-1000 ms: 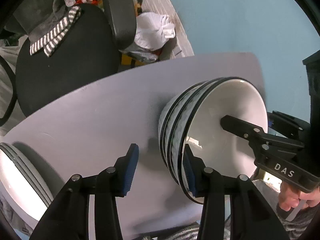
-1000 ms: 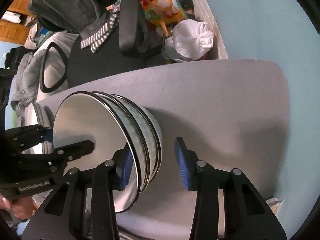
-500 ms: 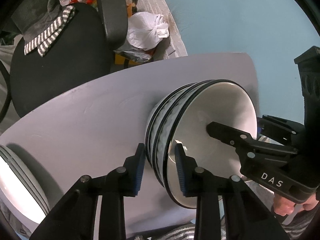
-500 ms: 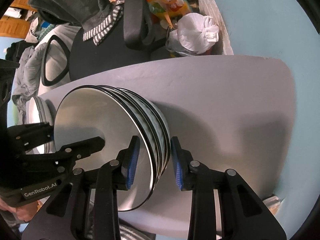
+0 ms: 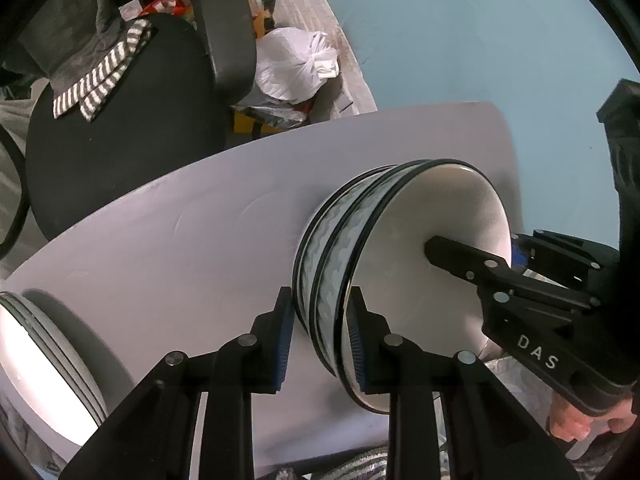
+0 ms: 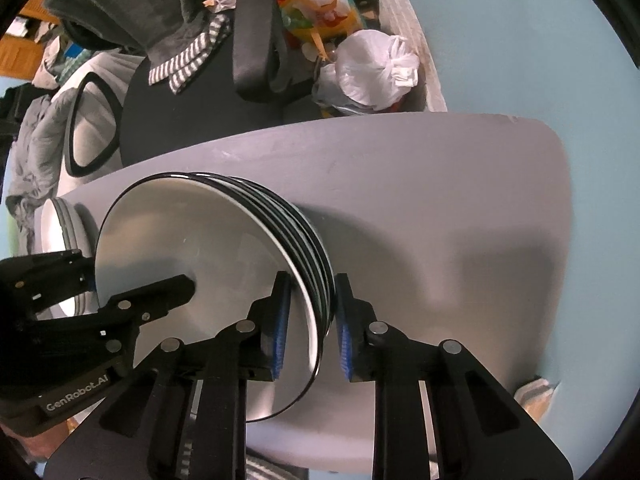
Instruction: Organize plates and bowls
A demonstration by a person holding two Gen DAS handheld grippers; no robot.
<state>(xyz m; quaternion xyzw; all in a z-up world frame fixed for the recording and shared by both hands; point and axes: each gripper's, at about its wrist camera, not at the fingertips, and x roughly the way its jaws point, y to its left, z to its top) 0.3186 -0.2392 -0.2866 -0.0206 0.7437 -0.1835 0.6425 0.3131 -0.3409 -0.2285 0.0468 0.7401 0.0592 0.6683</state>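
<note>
Both your grippers have narrowed since a second ago, and now each pair of fingers straddles the wall of the stack of bowls [image 5: 400, 280] from opposite sides. Your left gripper [image 5: 320, 344] has one blue pad outside the patterned wall and one inside the white hollow of the top bowl, jaws closing, pads right at the rims though you cannot tell if they press yet. Your right gripper [image 6: 310, 326] does the same on the far side: inner pad in the bowl, outer pad against the black-rimmed edges, jaws closing too. Between the two grippers the stack sits on the grey table [image 6: 440, 208]. Beyond your left fingers' outer side a stack of plates [image 5: 36, 364] rests at the table's edge, well apart from the bowls. Past the fingertips, off the table, stand a black chair [image 5: 120, 128] and a white bag [image 6: 372, 72]
</note>
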